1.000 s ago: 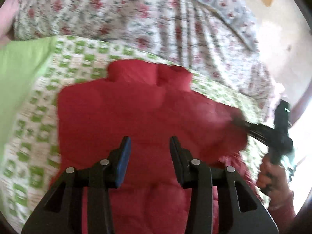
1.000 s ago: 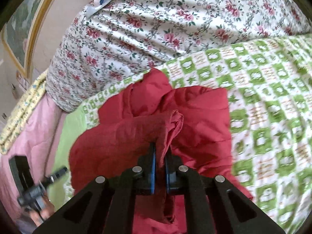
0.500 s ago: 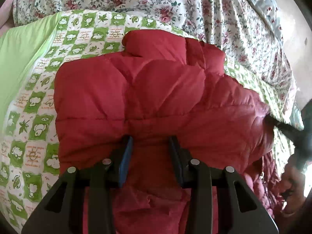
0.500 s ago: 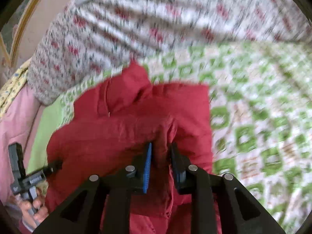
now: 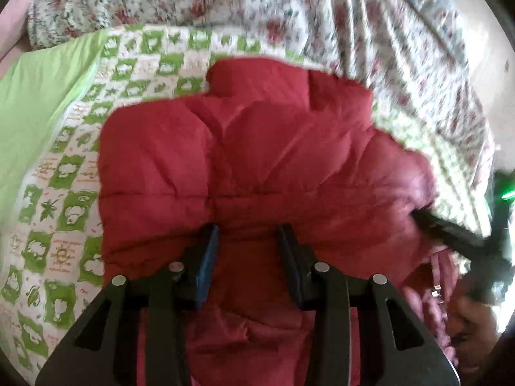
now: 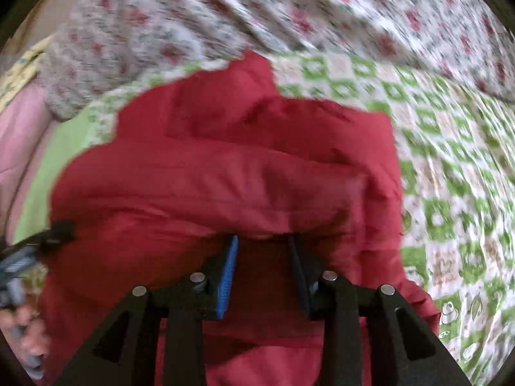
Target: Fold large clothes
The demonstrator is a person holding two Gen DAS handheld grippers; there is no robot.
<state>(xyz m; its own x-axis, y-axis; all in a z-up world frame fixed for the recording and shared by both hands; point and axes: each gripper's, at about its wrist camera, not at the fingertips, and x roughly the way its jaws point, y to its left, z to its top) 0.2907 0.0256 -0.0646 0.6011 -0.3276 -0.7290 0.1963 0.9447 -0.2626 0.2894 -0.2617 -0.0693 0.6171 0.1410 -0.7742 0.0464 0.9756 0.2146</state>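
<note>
The left tongs (image 5: 248,241) stand parted over the near edge of the red padded jacket (image 5: 257,148), pads clear of the fabric. The right tongs (image 6: 262,247) have just been opening; jacket cloth lies between the jaws, unclamped. The jacket lies on the green-checked quilt (image 5: 64,173) of the bed, collar toward the floral bedding (image 5: 289,9) at the far side. Risk: the padded fold, now released, is likely to spring back open.
</note>
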